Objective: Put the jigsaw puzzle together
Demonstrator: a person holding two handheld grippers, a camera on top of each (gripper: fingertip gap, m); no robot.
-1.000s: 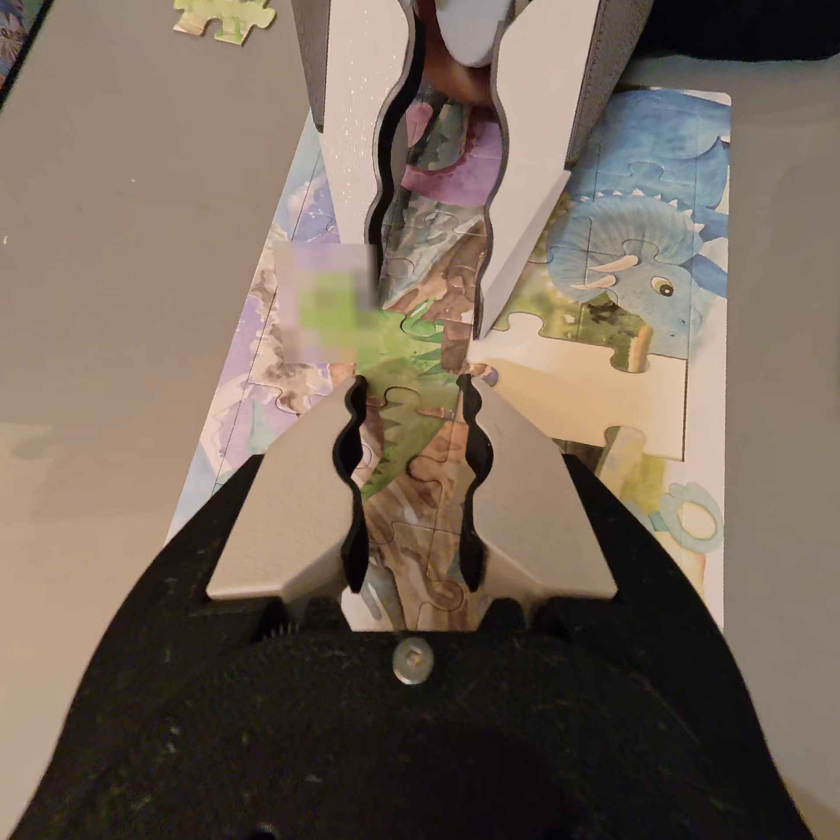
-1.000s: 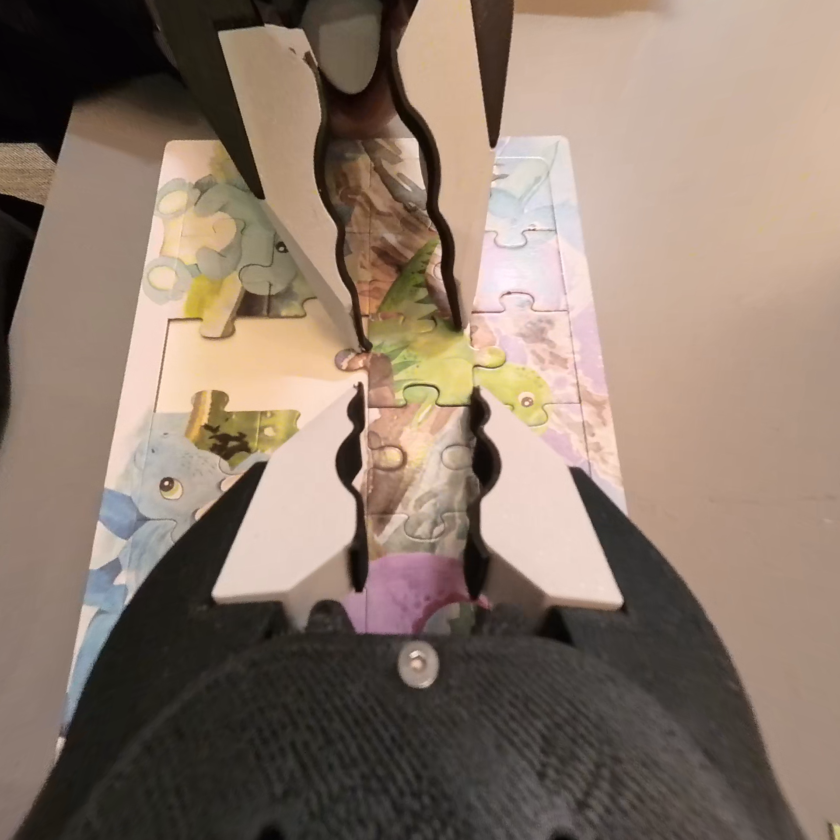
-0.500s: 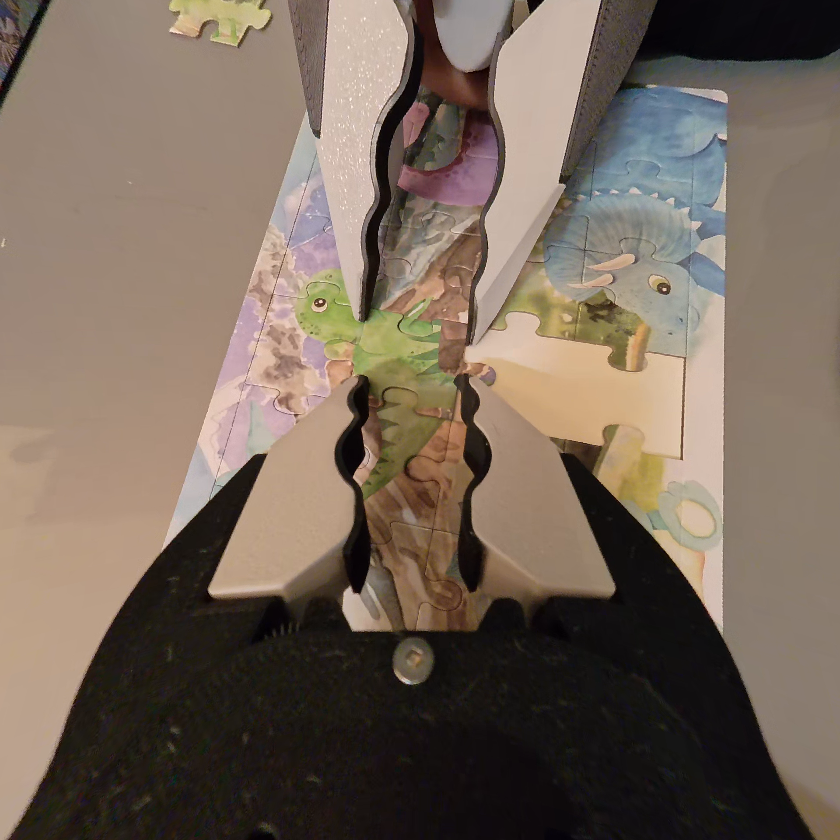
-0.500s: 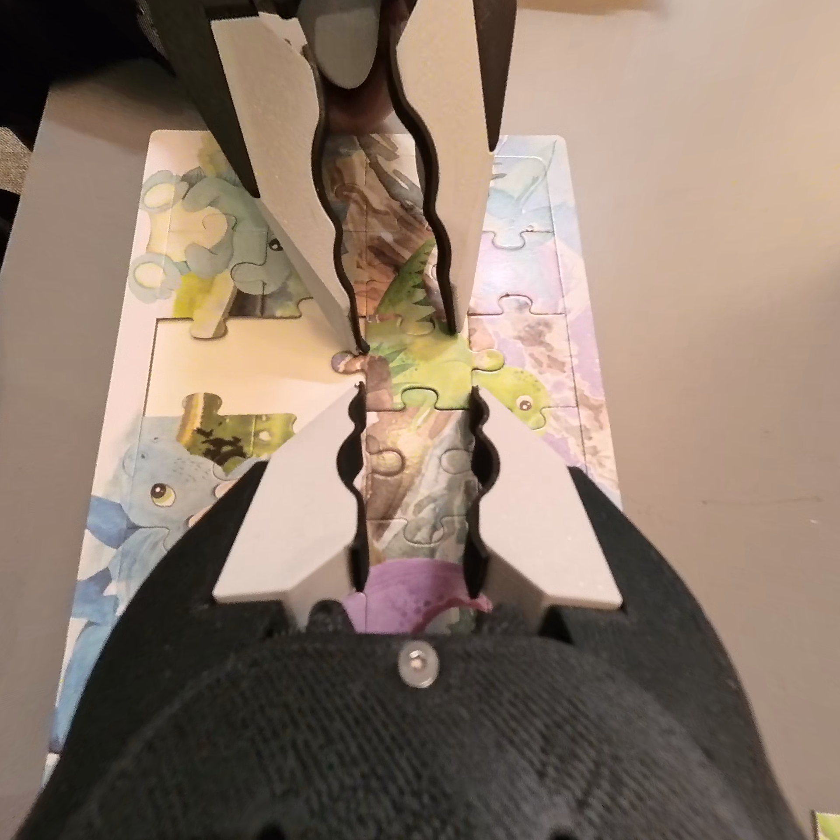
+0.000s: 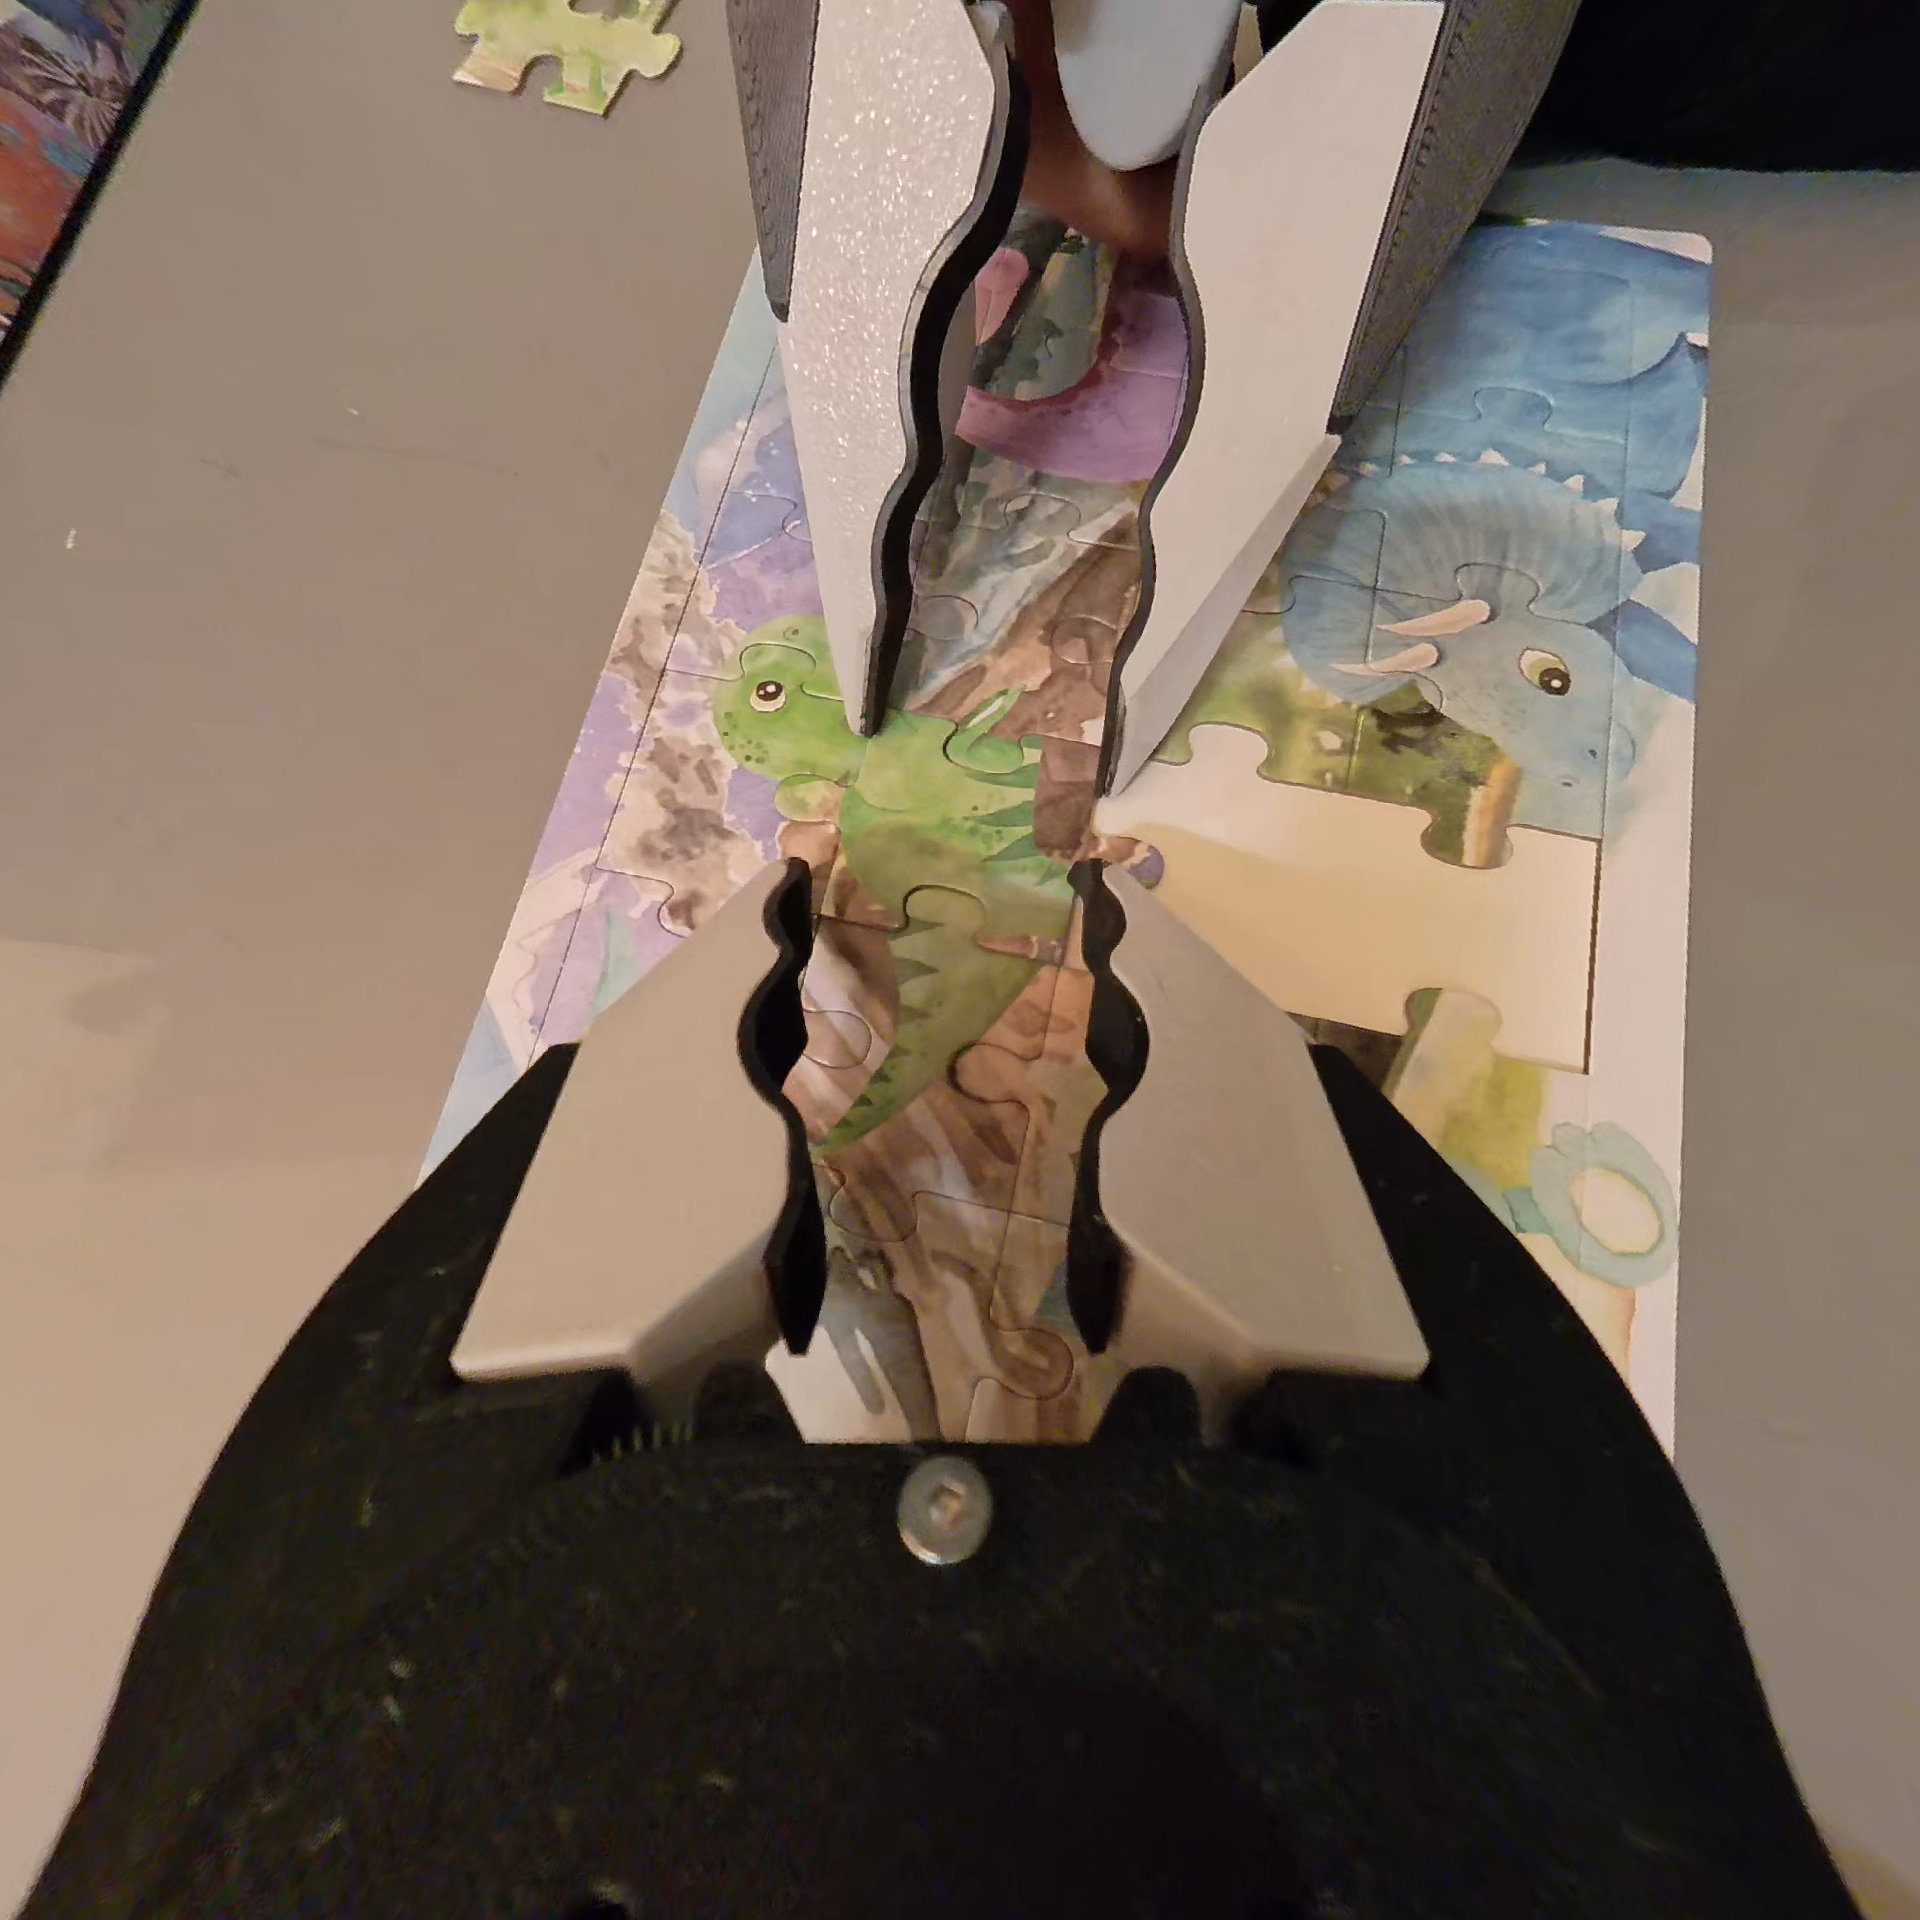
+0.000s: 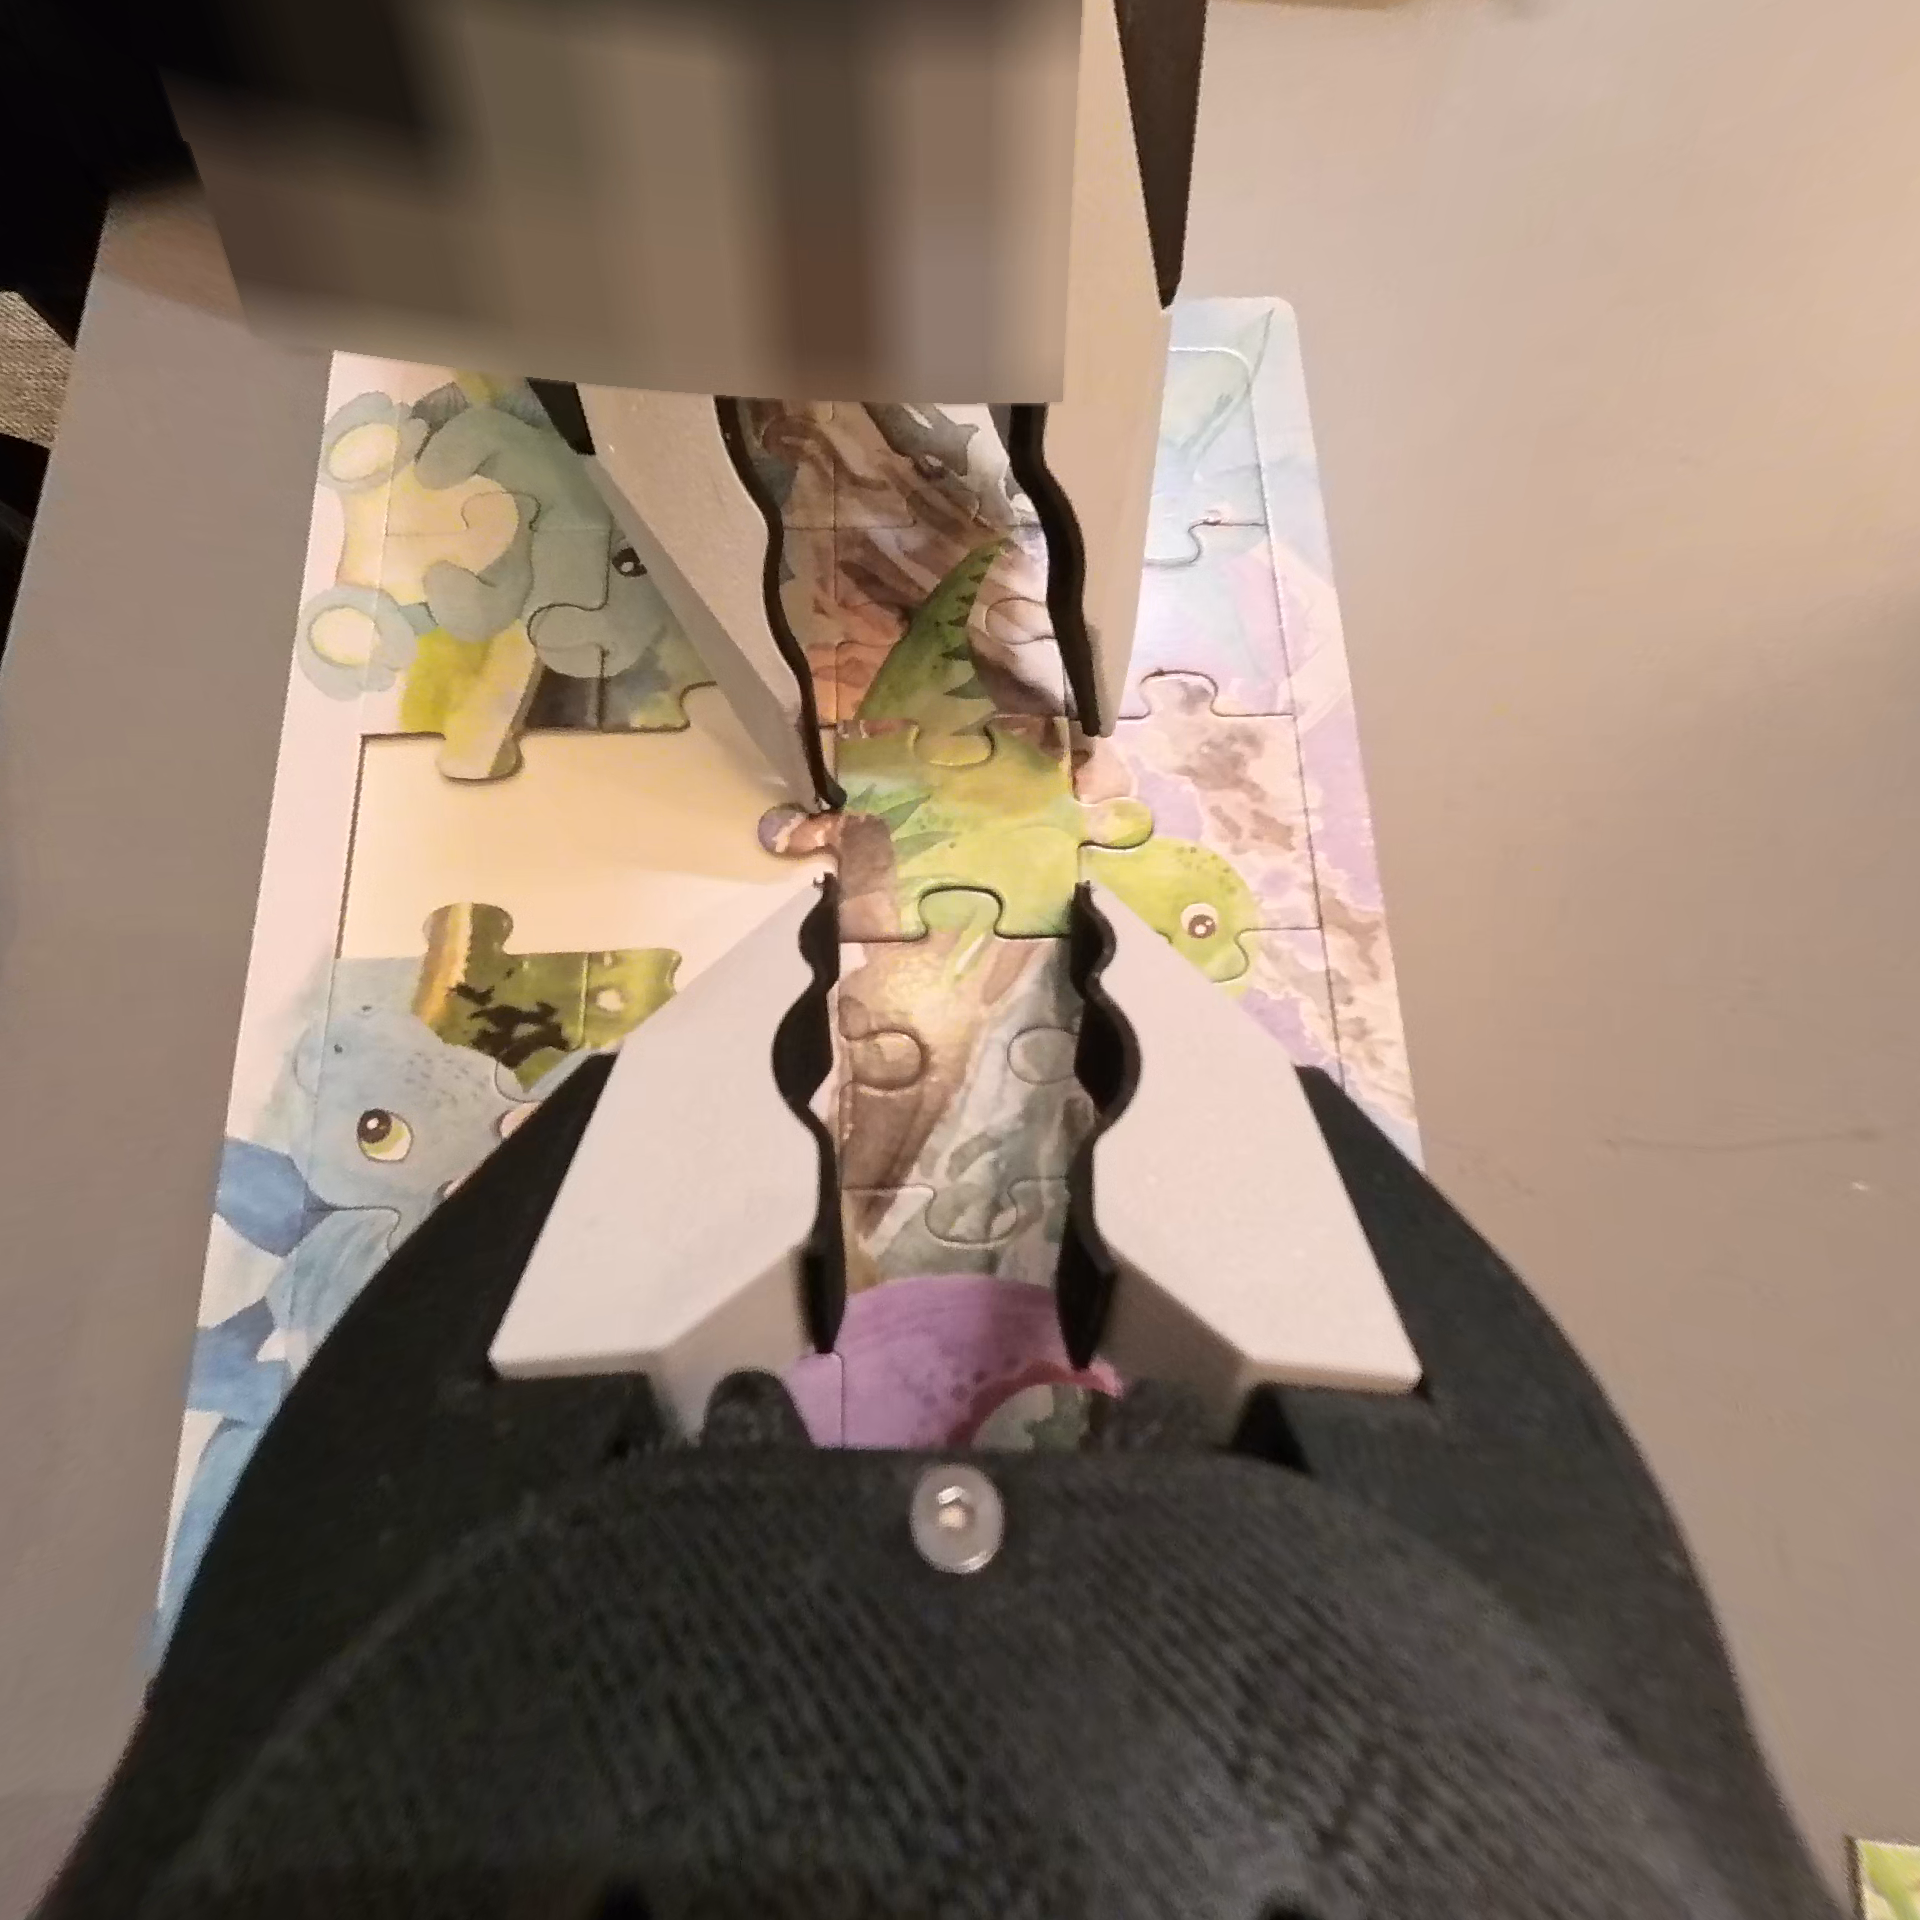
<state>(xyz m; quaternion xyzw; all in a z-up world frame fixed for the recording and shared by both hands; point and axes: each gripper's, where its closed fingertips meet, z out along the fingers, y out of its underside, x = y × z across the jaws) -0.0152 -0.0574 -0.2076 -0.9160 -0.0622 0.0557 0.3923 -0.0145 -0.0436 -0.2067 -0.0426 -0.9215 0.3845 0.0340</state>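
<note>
Left wrist view puts the green piece (image 5: 935,810) at the centre of the jigsaw puzzle (image 5: 1475,582), already lying flat in its slot on the worktop (image 5: 312,520). We see the piece carries the green dinosaur's body, joined to the head piece on the side away from the cream gap. In the right wrist view the same green piece (image 6: 966,821) sits between the 2 sets of fingertips.

We judge that both tools are here to press and square this piece into its neighbours, not to carry it. Our left hand-held gripper (image 5: 940,883) has its fingers spread, 1 tip at each near corner of the piece, with nothing between them. Our right hand-held gripper (image 6: 951,904) is likewise spread, its tips at the opposite 2 corners, and it comes in from the far side facing the left one (image 6: 956,758). So the 4 tips frame the piece, pinching nothing.

The puzzle board is a long rectangle, and its long axis runs straight away from each camera, along the line joining the 2 tools. The green dinosaur lies across and down that axis, head toward the bare worktop side.

Beside the piece, the cream gap (image 5: 1351,904) shows slots not yet filled. A loose piece (image 5: 566,52) waits well apart on the worktop, and another (image 6: 1886,1875) shows at a frame corner.
</note>
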